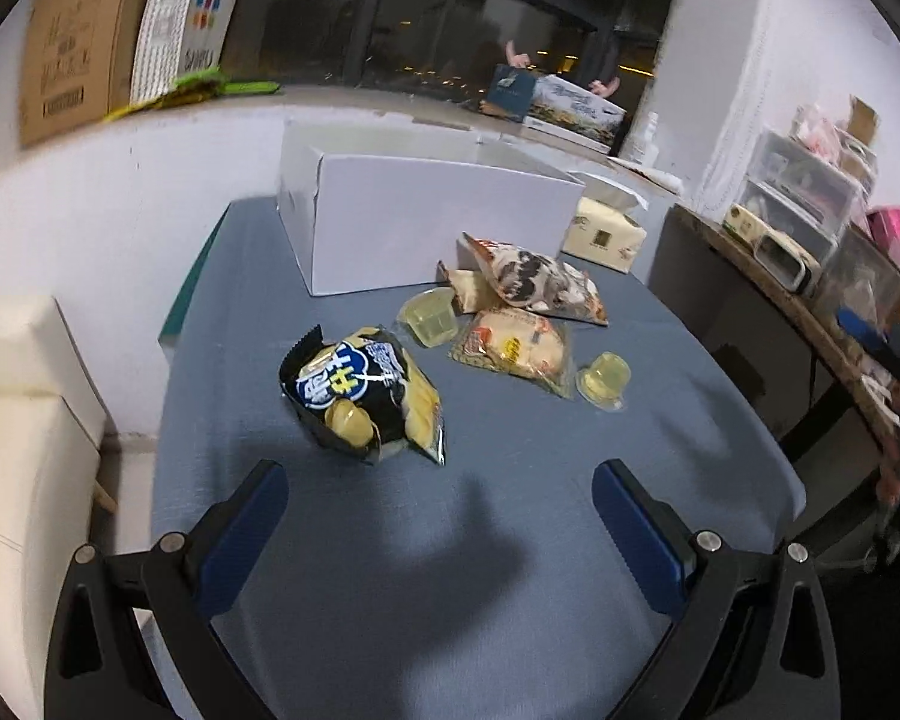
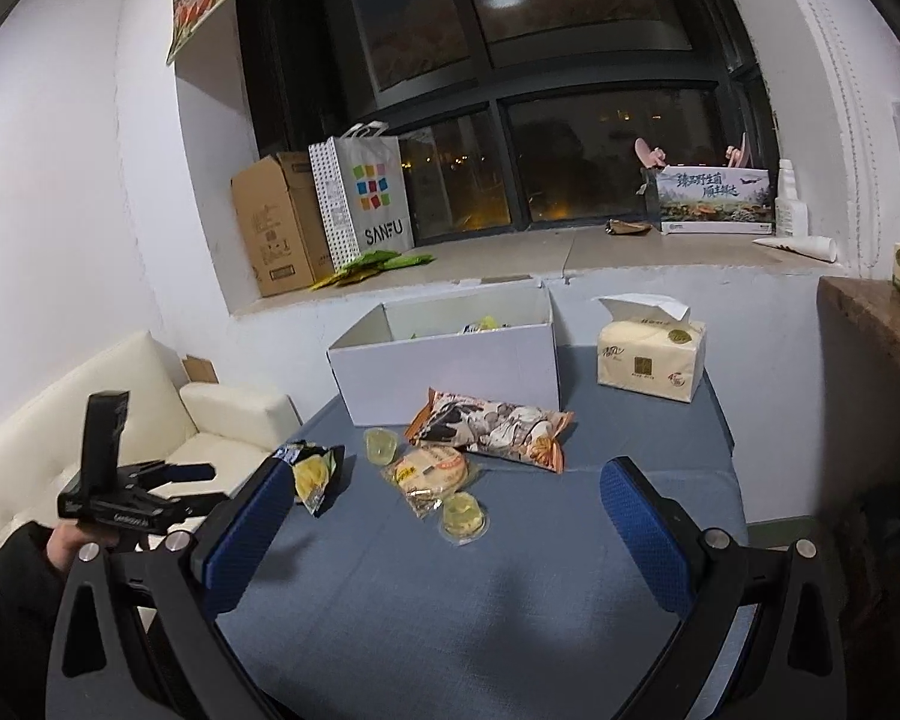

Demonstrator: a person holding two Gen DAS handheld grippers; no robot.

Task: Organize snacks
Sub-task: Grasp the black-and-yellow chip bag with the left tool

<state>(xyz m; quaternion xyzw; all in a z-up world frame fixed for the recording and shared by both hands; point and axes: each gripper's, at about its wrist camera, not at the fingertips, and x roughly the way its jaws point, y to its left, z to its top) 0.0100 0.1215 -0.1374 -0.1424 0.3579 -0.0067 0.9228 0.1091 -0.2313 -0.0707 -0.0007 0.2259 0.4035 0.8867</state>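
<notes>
A black and yellow chip bag (image 1: pixel 366 399) lies on the blue table just ahead of my open, empty left gripper (image 1: pixel 441 492). Further back lie an orange patterned bag (image 1: pixel 534 279), a clear pack of round cakes (image 1: pixel 513 351) and two jelly cups (image 1: pixel 429 318) (image 1: pixel 603 378). An open white box (image 1: pixel 426 222) stands behind them. In the right wrist view my right gripper (image 2: pixel 444 495) is open and empty above the table, short of the cake pack (image 2: pixel 435 471), the jelly cups (image 2: pixel 463 516) (image 2: pixel 380 443), the orange bag (image 2: pixel 492 426) and the chip bag (image 2: pixel 312 471). The white box (image 2: pixel 450 363) holds some snacks.
A tissue pack (image 2: pixel 651 360) stands right of the box. A white sofa (image 2: pixel 120 420) is left of the table. A wooden shelf (image 1: pixel 810 300) with plastic drawers is at the right. A windowsill behind holds a cardboard box (image 2: pixel 276 222) and a paper bag (image 2: pixel 366 198).
</notes>
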